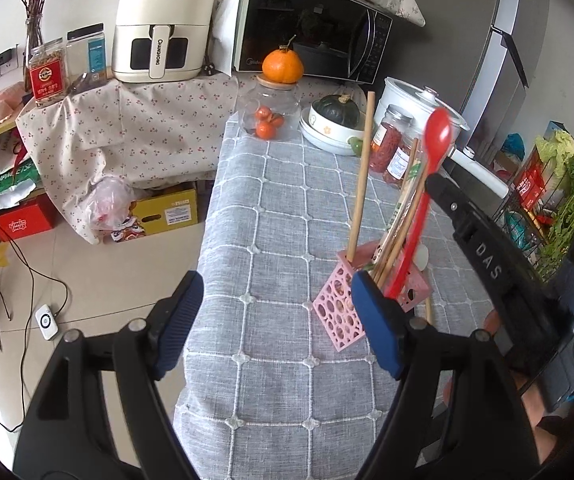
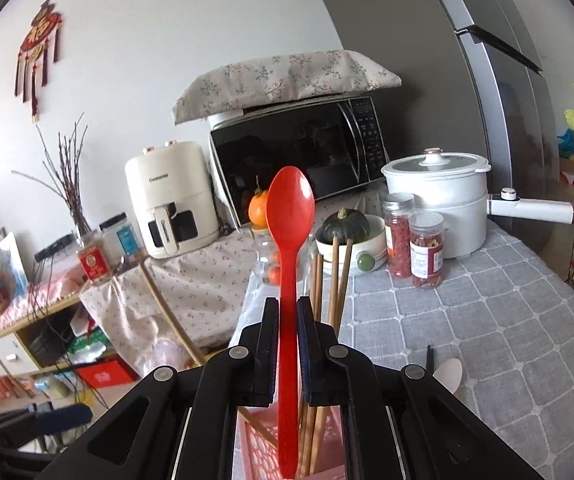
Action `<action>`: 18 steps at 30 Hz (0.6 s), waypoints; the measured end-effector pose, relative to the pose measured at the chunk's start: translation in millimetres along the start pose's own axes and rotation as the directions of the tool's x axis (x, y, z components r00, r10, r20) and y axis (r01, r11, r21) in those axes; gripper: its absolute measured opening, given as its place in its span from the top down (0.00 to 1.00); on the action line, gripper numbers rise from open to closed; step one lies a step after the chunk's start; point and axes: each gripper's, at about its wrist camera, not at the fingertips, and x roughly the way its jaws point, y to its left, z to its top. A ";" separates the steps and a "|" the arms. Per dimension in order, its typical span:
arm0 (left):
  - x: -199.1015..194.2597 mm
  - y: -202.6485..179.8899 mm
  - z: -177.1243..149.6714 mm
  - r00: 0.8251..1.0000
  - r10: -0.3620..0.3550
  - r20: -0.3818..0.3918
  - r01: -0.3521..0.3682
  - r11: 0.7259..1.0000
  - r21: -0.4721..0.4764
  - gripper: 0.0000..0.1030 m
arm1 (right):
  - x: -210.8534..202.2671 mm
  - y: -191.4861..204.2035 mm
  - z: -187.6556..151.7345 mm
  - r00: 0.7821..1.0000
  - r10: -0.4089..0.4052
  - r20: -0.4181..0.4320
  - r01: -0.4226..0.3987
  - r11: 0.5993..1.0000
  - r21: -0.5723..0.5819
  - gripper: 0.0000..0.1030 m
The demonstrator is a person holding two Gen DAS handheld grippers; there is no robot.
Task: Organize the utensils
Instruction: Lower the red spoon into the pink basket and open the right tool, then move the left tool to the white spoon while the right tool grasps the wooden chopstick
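A pink perforated utensil holder (image 1: 337, 312) stands on the grey checked tablecloth (image 1: 279, 216) and holds several wooden chopsticks (image 1: 361, 184). My right gripper (image 2: 287, 312) is shut on a red plastic spoon (image 2: 289, 216), bowl up, with its handle end down inside the holder (image 2: 259, 452). The spoon also shows in the left wrist view (image 1: 431, 168), with the right gripper (image 1: 443, 192) against it. My left gripper (image 1: 275, 300) is open and empty, its right finger (image 1: 375, 320) just in front of the holder. A pale wooden spoon (image 2: 449, 374) lies on the cloth to the right.
At the table's back stand a glass jar of tangerines (image 1: 269, 114), a bowl with a green squash (image 1: 335, 120), spice jars (image 2: 411, 240) and a white pot (image 2: 443, 196). A microwave (image 1: 311, 28) and air fryer (image 1: 163, 24) stand behind. The floor with cables (image 1: 19, 264) lies left.
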 end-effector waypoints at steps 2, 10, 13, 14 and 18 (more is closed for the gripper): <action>0.8 -0.4 -0.2 1.000 -0.001 -0.003 0.001 1.000 0.001 0.26 | 0.9 3.5 -5.9 1.000 0.009 -0.022 -0.010 1.000 -0.022 0.91; 3.7 -8.0 -5.2 0.999 -0.013 -0.030 0.014 0.999 0.034 0.26 | -21.1 -13.1 7.6 0.995 0.071 -0.076 -0.071 0.997 0.005 0.58; 4.1 -13.7 -8.6 0.999 -0.018 -0.045 0.021 0.998 0.053 0.23 | -27.6 -37.0 19.7 0.991 0.069 -0.119 -0.063 0.997 0.047 0.47; 4.4 -16.0 -9.7 0.998 -0.023 -0.051 0.026 0.998 0.057 0.22 | -28.5 -46.2 23.0 0.988 0.058 -0.140 -0.051 0.997 0.053 0.45; 7.1 -27.6 -14.8 0.996 -0.048 -0.080 0.054 0.996 0.076 0.20 | -31.1 -84.9 29.0 0.977 0.014 -0.212 0.001 0.998 0.069 0.38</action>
